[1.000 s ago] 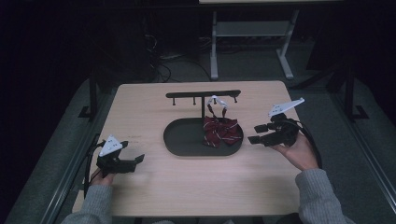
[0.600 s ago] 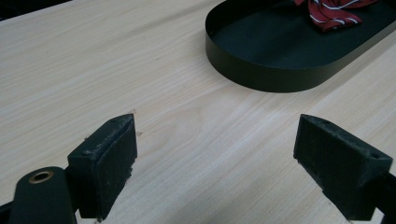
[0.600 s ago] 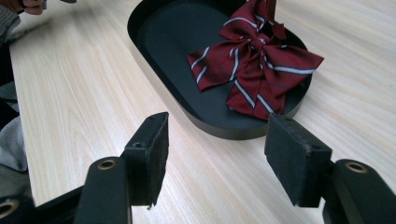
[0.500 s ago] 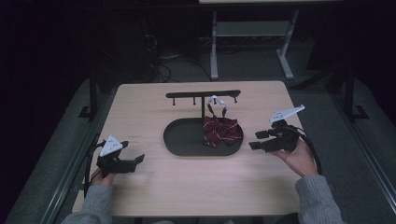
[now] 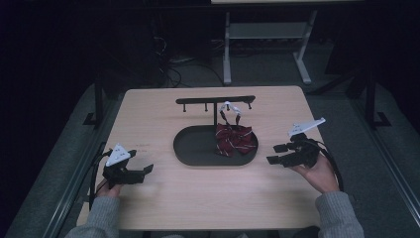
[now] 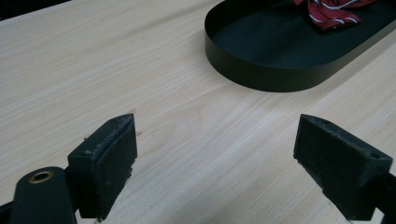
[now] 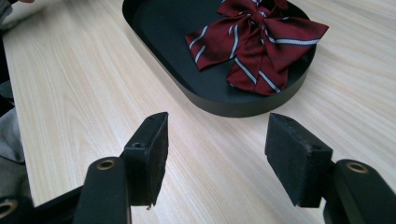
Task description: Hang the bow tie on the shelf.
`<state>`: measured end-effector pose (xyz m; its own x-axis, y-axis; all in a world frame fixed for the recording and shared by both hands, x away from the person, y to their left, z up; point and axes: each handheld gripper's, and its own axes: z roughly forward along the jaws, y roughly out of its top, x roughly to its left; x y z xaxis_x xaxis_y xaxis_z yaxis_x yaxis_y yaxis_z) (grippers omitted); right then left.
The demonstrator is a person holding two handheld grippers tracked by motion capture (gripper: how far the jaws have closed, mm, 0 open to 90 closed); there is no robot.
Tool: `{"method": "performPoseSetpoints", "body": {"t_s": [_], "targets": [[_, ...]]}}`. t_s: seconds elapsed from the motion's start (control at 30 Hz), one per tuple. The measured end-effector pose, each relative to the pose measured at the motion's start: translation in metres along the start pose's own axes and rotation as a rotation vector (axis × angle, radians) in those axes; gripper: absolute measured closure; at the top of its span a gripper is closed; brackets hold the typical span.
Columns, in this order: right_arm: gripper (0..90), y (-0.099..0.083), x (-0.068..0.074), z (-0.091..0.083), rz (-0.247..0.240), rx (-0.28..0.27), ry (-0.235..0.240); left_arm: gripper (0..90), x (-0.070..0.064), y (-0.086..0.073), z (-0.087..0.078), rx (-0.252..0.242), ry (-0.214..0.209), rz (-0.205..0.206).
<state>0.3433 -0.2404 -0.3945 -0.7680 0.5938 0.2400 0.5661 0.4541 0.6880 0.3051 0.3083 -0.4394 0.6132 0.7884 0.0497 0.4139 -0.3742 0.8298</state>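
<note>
Jaws of both grippers are standing wide apart and gripping nothing; the right gripper (image 5: 277, 154) is hovering just beside the right end of the black oval tray (image 5: 193, 148), whereas a second earlier it was sitting higher and farther toward the table's right edge, so it is dropping back toward the person and away from the stand; the left gripper (image 5: 141, 171) is resting near the front-left of the wooden table (image 5: 163, 208), much where it was before. The striped burgundy bow tie (image 5: 234, 140) is lying in the right half of the tray, its white strap (image 5: 229, 107) looped up to a peg of the black hanging rack (image 5: 215, 100); its position is unchanged across the three moments. Judged from this, the bow is already hung or released, and the right hand appears to be retreating rather than reaching. The high view is showing the rack, the strap on the peg and both hands at once; the right gripper view is showing the bow (image 7: 259, 39) close up, its lower tails draping over the tray's near rim (image 7: 219, 105), with its own gripper (image 7: 217, 154) over bare wood; the left gripper view is showing its own gripper (image 6: 215, 163) empty, the tray wall (image 6: 271, 77) well ahead, and a corner of the bow (image 6: 334, 11) at the top edge.
</note>
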Motion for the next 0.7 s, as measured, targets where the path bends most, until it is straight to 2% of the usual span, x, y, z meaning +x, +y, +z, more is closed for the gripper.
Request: {"method": "performPoseSetpoints", "body": {"t_s": [0.43, 0.7], "targets": [[38.6, -0.021, 0.001, 0.004, 0.029, 0.000, 0.008, 13.0, -0.001, -0.001, 0.000, -0.005, -0.001, -0.004], [38.5, -0.036, 0.001, 0.009, 0.049, 0.019, 0.016, 13.0, 0.000, -0.001, 0.000, -0.009, 0.001, -0.004]]}}
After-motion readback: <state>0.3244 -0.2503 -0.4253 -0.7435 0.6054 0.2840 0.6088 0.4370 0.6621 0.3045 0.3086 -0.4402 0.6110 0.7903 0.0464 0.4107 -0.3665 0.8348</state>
